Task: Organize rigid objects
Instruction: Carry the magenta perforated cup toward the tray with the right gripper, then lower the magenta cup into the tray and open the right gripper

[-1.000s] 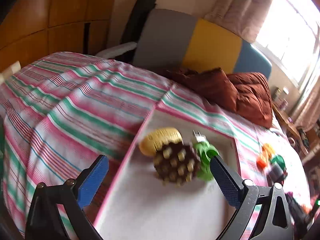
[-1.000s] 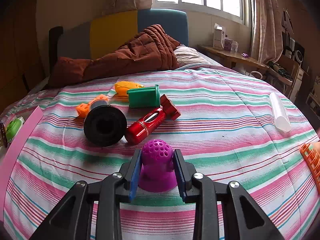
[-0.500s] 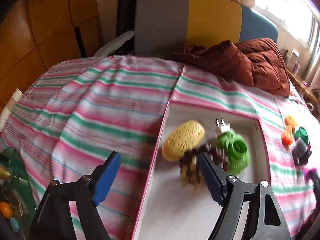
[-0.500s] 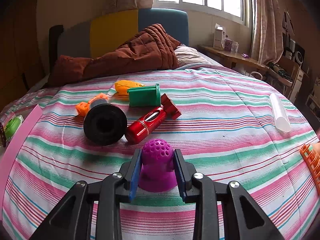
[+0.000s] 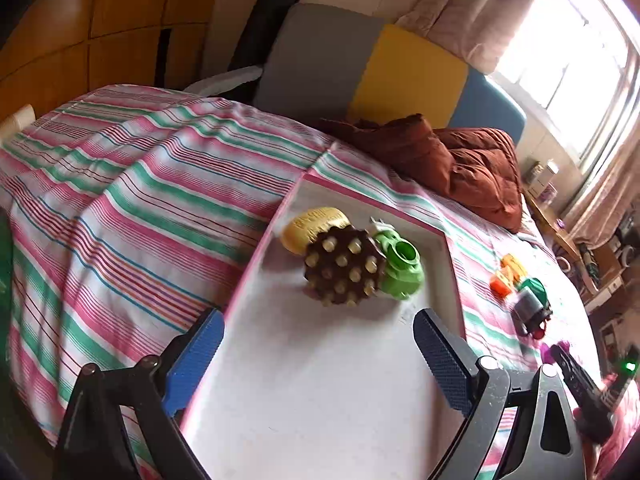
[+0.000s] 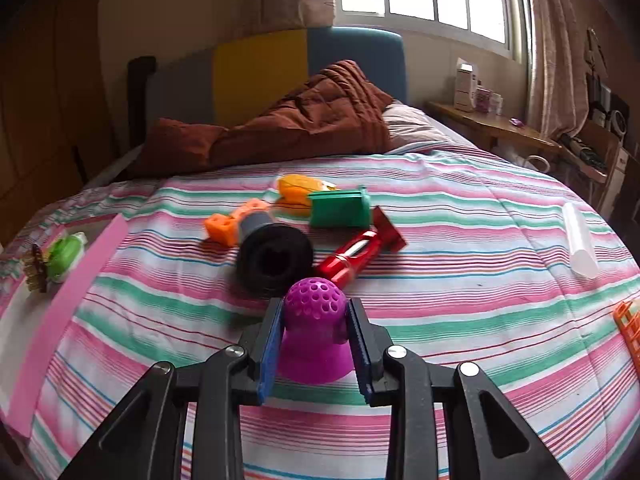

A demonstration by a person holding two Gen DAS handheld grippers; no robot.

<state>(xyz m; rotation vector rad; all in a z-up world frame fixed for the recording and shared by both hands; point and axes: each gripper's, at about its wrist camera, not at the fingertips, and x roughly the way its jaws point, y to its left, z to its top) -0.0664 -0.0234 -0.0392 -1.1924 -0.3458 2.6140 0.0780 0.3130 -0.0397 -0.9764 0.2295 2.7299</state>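
- While the striped bed (image 6: 460,208) carries everything, it comes first: a soft cotton cover in pink, green and white bands, with a rumpled rust-brown quilt (image 6: 320,120) at the headboard end.
- Pink-rimmed tray (image 5: 436,236): flat, white-floored and rectangular, lying on the bed to the left of the loose pile. Judged the collecting place.
- Left gripper (image 5: 316,344): fingers spread and opening over the bare tray floor, nothing between them.
- Right gripper (image 6: 314,340): blue ribbed fingers pinching the purple piece at its waist. The tray lies to its left, so a leftward carry seems called for.
- Black ribbed spool (image 6: 274,258): round, its open end facing the right wrist camera.
- Brown studded ball (image 5: 342,266): knobbly with cream pegs, in the tray, touching the green fitting (image 5: 400,264) and overlapping the yellow textured oval (image 5: 314,226).
- Red glossy cylinder (image 6: 356,254): long axis slanting away to the right.
- Purple perforated dome (image 6: 316,336): hard plastic with a flared base, upright.
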